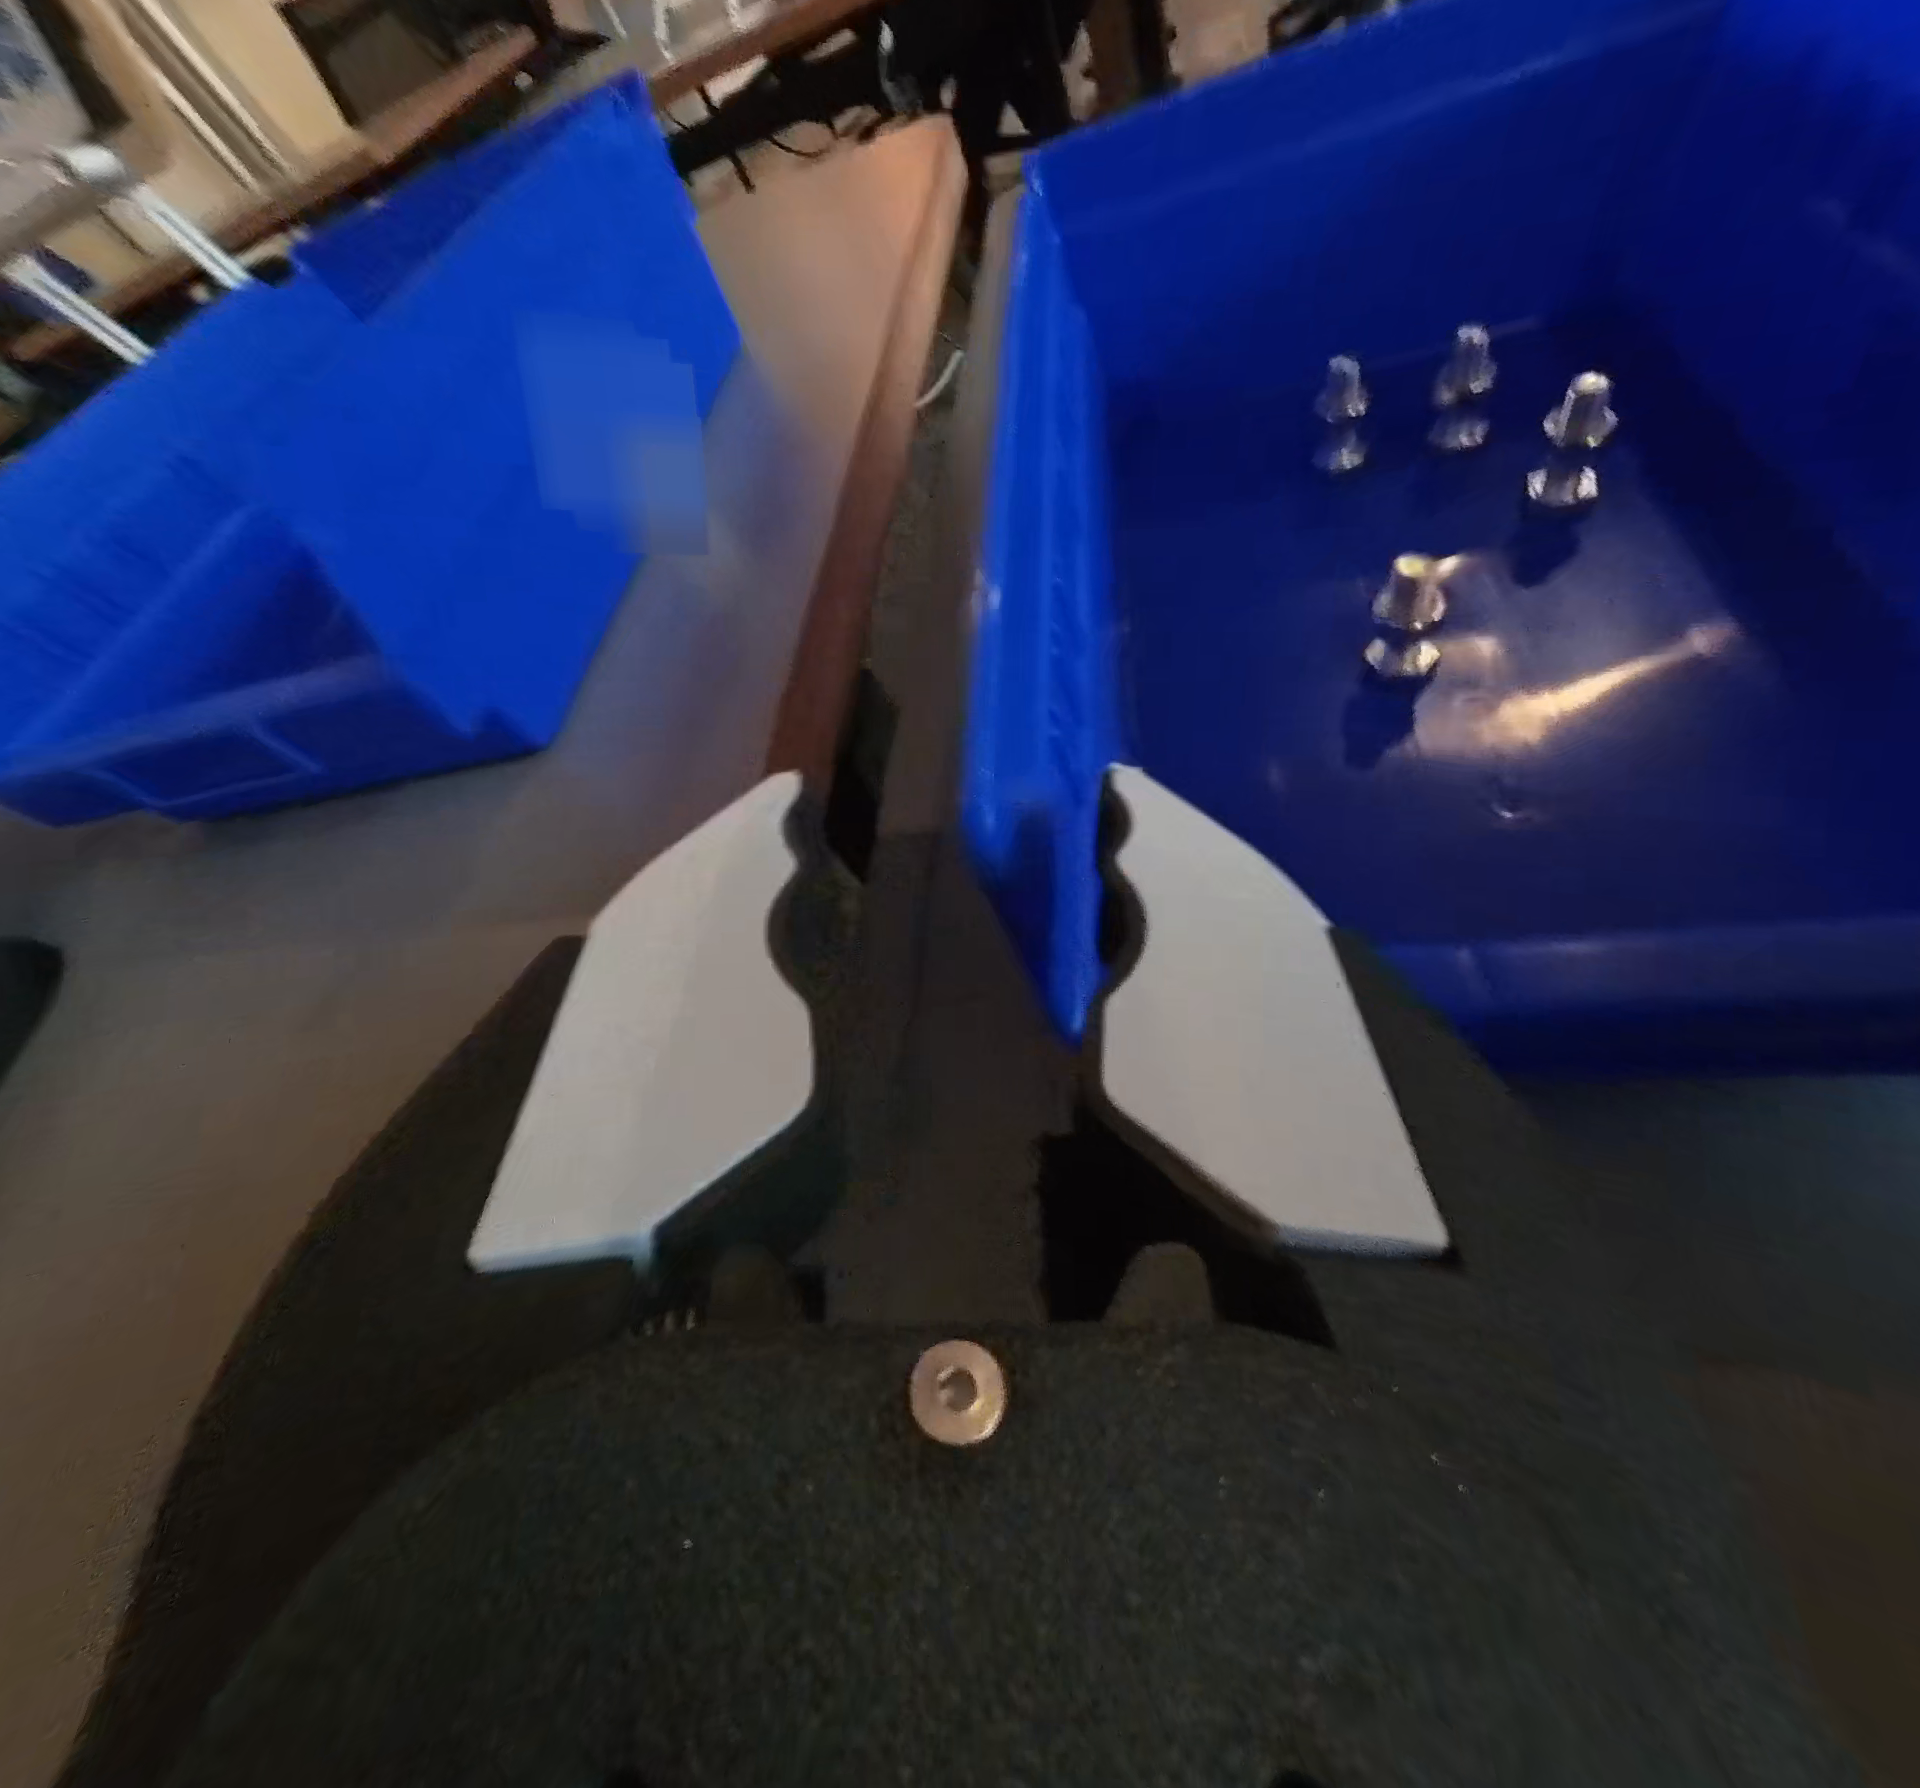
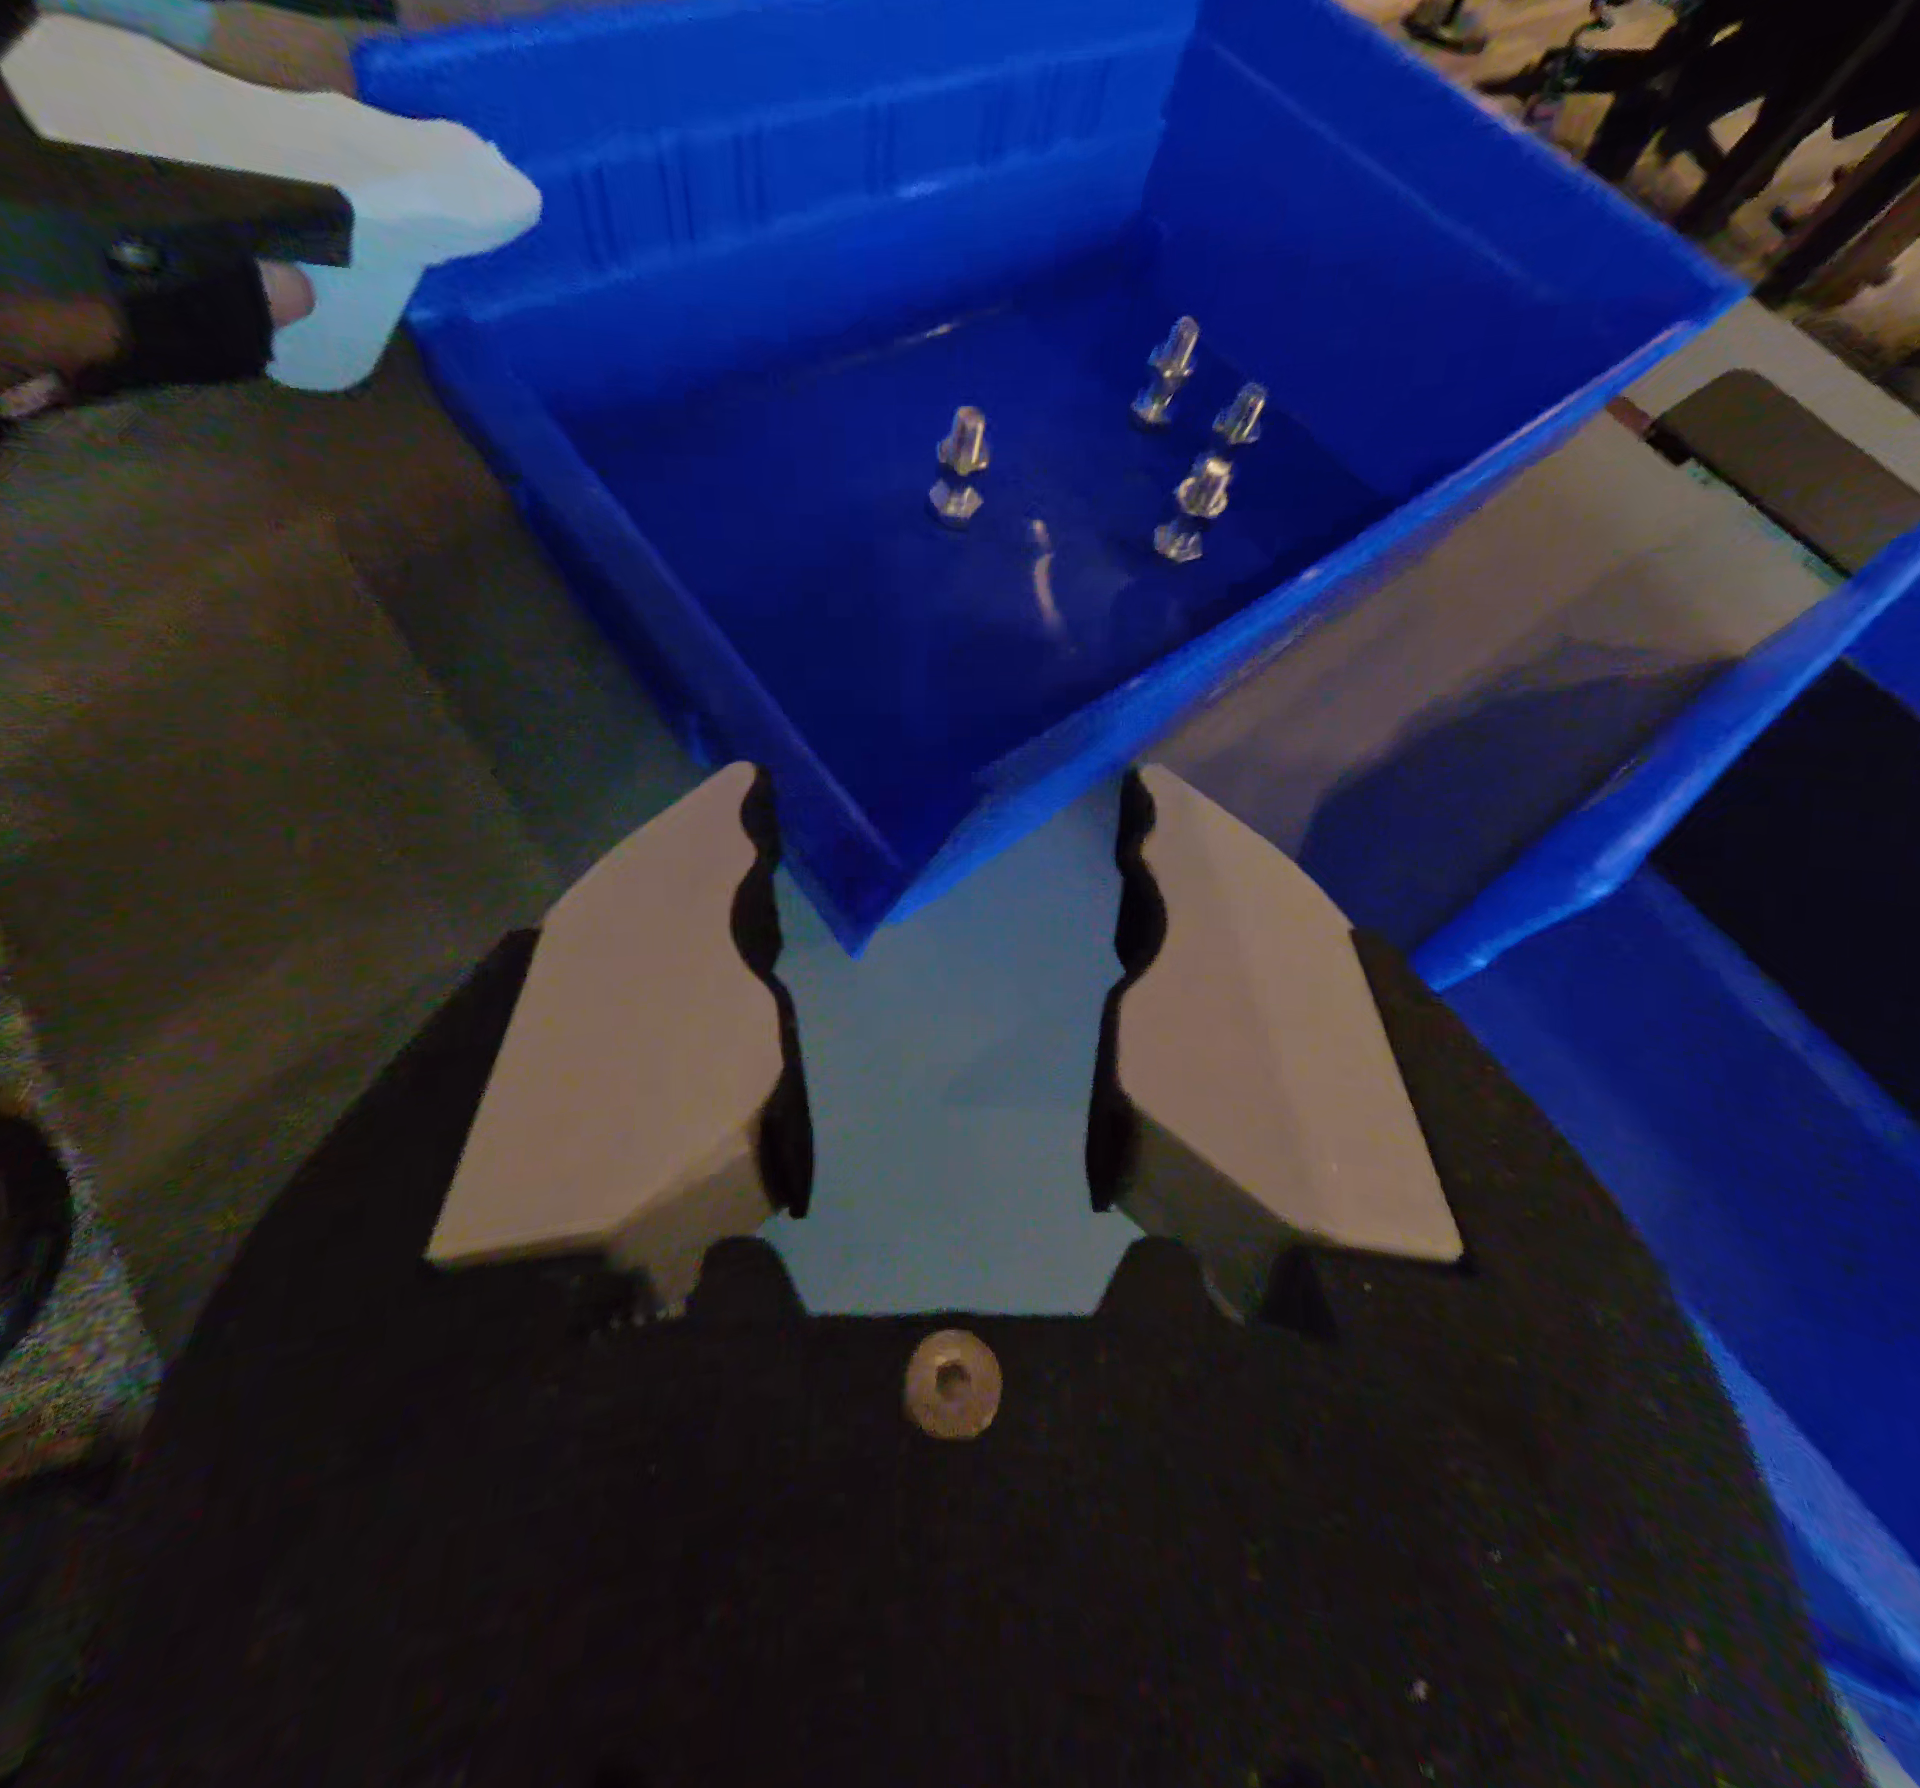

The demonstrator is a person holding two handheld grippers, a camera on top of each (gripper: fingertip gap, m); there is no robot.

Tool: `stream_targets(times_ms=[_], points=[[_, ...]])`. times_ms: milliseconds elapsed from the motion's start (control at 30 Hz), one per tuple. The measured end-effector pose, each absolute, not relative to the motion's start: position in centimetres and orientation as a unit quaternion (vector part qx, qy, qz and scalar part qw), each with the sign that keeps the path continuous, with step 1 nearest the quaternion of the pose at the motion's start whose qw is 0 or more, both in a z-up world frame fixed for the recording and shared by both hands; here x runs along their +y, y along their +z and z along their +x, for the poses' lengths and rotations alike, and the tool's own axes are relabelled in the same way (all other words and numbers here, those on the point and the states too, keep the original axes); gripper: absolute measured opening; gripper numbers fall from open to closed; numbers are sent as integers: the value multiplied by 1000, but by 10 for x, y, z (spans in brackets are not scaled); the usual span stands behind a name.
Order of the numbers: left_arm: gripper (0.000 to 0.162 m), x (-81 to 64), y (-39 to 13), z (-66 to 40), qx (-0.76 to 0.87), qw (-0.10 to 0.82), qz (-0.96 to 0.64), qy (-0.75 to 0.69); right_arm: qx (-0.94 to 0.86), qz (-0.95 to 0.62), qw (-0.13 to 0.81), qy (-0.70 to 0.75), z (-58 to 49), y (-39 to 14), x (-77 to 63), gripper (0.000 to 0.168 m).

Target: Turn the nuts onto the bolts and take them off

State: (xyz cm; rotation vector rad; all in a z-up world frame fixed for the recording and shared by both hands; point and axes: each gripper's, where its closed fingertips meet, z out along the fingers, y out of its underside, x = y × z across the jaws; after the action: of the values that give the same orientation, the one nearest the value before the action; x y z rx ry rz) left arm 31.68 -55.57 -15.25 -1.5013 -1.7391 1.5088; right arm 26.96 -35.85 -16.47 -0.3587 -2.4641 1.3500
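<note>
Spanning grey bench [image 2: 260, 699], blue bins: middle bin [image 2: 1351, 211] holds four upright bolts [image 2: 958, 481] with nuts threaded on. Left gripper [image 1: 951, 907] beside bin's outer wall, jaws spread, empty. Right gripper [image 2: 945, 907] at bin's near corner, jaws spread, empty.

No writing, label, brand, number or sign can be read in either view; the blue bins [image 2: 1351, 211] and the bolts [image 2: 1174, 377] inside bear no legible marks, and a patch on the far bin [image 1: 623, 450] in the left wrist view is blurred over
</note>
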Motion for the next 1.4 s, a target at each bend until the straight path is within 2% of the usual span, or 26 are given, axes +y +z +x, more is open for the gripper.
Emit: stream_targets(times_ms=[67, 200, 367, 500, 700, 1033, 1100, 1200, 1300, 1333, 1400], points=[[62, -555, -137, 320, -621, 202, -523, 548, -851, -122, 154, 486, 269, -151, -352, 65], [66, -522, -105, 312, -596, 250, -523, 556, -839, -128, 161, 504, 259, -124, -326, 82], [65, -441, -67, 282, -541, 318, -554, 547, -821, -173, 192, 510, 218, -102, -263, 91], [62, -377, -55, 246, -514, 369, -577, 517, -802, -240, 209, 506, 172, -94, -200, 92], [62, -314, -76, 193, -509, 397, -612, 457, -781, -322, 218, 489, 121, -114, -129, 92], [60, -299, -143, 148, -574, 324, -650, 378, -809, -364, 150, 437, 93, -164, -118, 93], [59, -300, -153, 143, -584, 306, -657, 367, -820, -357, 139, 425, 91, -170, -121, 89], [49, -303, -164, 141, -597, 273, -666, 354, -833, -342, 142, 411, 88, -175, -122, 70], [35, -306, -171, 139, -607, 247, -669, 352, -839, -339, 136, 403, 85, -179, -122, 65], [22, -308, -173, 139, -610, 238, -668, 354, -843, -338, 131, 397, 86, -182, -123, 60], [13, -307, -176, 138, -612, 233, -669, 352, -846, -338, 119, 394, 87, -188, -125, 52]])
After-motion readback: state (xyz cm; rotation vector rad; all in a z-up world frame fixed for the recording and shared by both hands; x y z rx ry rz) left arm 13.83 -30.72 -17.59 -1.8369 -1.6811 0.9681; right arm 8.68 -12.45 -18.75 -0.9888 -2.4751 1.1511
